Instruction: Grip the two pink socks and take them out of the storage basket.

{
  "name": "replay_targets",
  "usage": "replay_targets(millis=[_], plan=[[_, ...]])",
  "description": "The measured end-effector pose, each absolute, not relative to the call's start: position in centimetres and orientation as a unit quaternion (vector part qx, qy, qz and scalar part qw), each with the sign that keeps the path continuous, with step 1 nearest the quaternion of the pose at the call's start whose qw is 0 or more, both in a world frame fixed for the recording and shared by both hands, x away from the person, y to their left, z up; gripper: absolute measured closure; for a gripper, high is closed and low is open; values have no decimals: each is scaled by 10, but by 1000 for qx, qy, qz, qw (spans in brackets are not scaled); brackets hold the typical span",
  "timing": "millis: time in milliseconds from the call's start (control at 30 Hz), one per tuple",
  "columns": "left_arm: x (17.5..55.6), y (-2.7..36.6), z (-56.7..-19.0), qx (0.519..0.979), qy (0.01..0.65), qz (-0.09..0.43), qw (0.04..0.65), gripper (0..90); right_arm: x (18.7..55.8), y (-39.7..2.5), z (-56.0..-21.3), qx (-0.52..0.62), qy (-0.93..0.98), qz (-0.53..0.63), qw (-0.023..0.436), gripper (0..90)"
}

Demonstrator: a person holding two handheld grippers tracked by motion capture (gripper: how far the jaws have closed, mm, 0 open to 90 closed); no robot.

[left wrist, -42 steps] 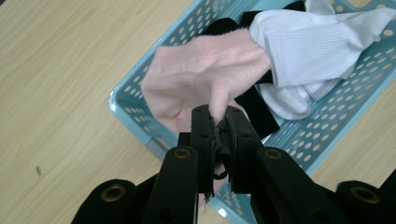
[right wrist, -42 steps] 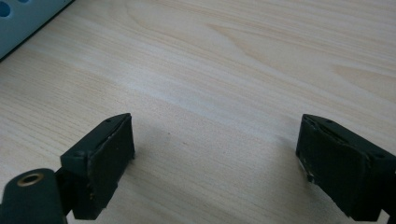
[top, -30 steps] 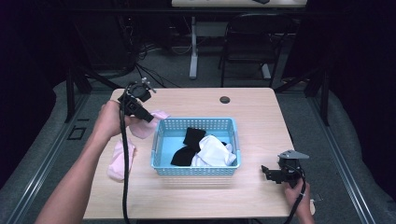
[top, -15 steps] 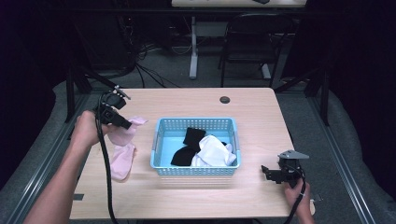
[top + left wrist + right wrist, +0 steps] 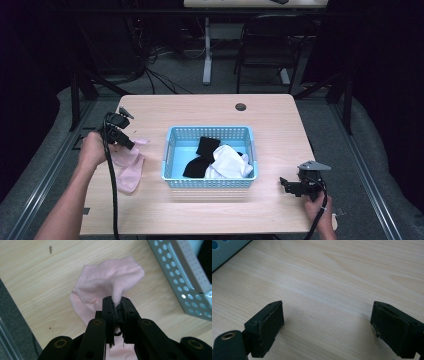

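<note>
Left of the basket (image 5: 210, 158), we hold the left gripper (image 5: 116, 305) with its jaws pinched on a fold of a pink sock (image 5: 107, 282), lifting that fold while the rest drapes onto the table (image 5: 280, 115) over a second pink sock (image 5: 131, 176). Right of the basket, near its front corner, our right gripper (image 5: 327, 325) rests low over bare wood, jaws wide apart. Black socks (image 5: 200, 157) and white socks (image 5: 231, 162) lie inside the basket.
</note>
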State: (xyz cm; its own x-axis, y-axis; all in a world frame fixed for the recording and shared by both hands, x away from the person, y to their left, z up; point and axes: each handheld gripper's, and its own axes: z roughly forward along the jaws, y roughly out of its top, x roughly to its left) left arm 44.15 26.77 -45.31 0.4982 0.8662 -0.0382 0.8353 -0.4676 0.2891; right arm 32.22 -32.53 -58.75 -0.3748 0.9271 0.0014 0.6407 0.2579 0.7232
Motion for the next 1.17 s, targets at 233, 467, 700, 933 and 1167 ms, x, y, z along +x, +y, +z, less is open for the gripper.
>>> replay_targets(millis=[233, 467, 700, 933, 1167], plan=[[450, 275, -484, 841, 523, 41, 134, 826, 322, -325, -587, 515, 762, 326, 220, 109], [452, 279, -490, 827, 544, 46, 133, 578, 322, -325, -588, 514, 762, 327, 219, 109], [435, 281, -474, 823, 542, 77, 152, 170, 322, -325, -587, 515, 762, 325, 221, 109], [410, 285, -461, 823, 538, 94, 155, 47, 322, -325, -588, 514, 762, 327, 220, 109], [395, 295, -467, 818, 543, 101, 158, 0, 322, -325, -588, 514, 762, 327, 219, 109]])
